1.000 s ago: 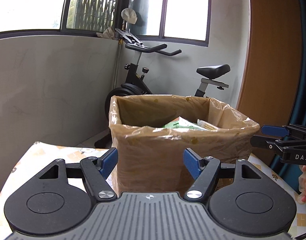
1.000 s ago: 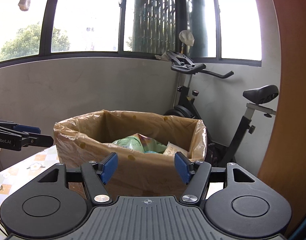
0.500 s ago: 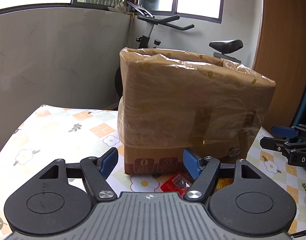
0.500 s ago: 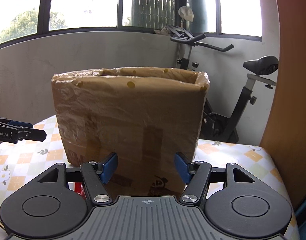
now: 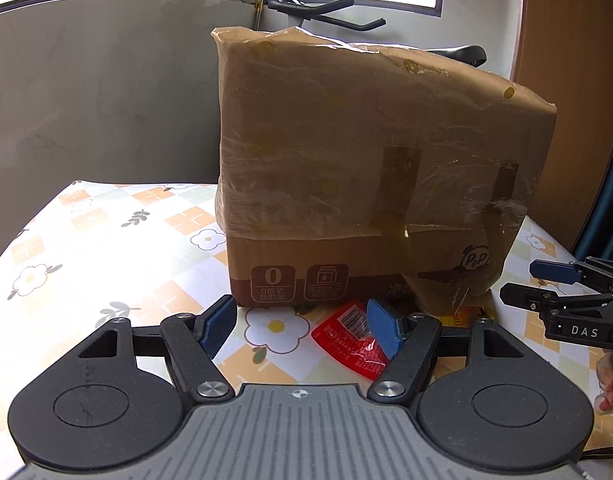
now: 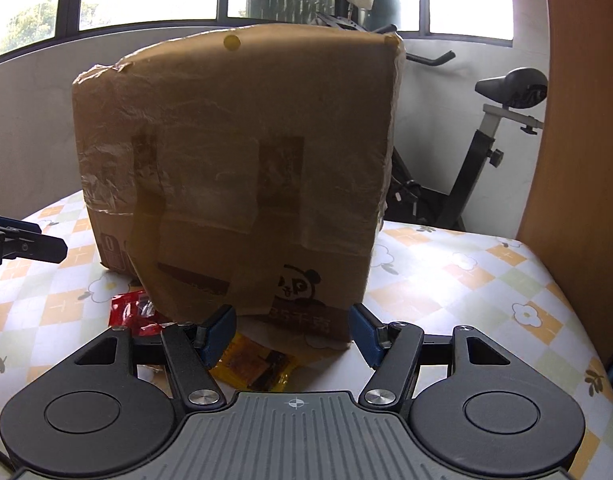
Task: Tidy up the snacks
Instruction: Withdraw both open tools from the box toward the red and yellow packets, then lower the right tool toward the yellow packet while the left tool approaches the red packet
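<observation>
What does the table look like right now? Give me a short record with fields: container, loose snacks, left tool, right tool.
container: cardboard box lined with a brown plastic bag, upright on the floral tablecloth
loose snacks: red packet on the cloth in front of the box; yellow packet by the box's near corner
left tool: open, empty, low over the cloth, red packet just ahead
right tool: open, empty, yellow packet just ahead
box contents: hidden from this low angle
</observation>
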The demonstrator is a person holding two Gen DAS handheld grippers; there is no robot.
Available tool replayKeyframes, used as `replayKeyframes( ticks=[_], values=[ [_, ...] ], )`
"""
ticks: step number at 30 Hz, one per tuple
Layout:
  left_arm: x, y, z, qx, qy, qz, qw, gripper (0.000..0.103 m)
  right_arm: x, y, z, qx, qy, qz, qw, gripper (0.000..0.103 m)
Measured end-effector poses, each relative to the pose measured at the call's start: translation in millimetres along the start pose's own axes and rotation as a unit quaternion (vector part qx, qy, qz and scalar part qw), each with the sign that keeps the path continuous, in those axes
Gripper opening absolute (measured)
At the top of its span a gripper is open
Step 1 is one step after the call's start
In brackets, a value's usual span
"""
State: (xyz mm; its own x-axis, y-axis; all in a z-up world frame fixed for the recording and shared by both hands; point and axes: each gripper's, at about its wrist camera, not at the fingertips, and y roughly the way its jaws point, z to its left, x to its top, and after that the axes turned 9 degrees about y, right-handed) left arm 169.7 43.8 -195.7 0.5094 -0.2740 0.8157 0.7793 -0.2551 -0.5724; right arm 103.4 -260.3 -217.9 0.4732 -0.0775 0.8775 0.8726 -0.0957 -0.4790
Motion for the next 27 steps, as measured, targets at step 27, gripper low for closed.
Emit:
replayKeyframes(
  ticks=[27],
  values=[
    [-14.1, 37.2, -48.0, -0.048, 0.038, 0.044, 0.9971, 0.074, -20.1, 20.5, -12.1, 0.003, 0.049, 0.028, 0.998, 0.059]
  ],
)
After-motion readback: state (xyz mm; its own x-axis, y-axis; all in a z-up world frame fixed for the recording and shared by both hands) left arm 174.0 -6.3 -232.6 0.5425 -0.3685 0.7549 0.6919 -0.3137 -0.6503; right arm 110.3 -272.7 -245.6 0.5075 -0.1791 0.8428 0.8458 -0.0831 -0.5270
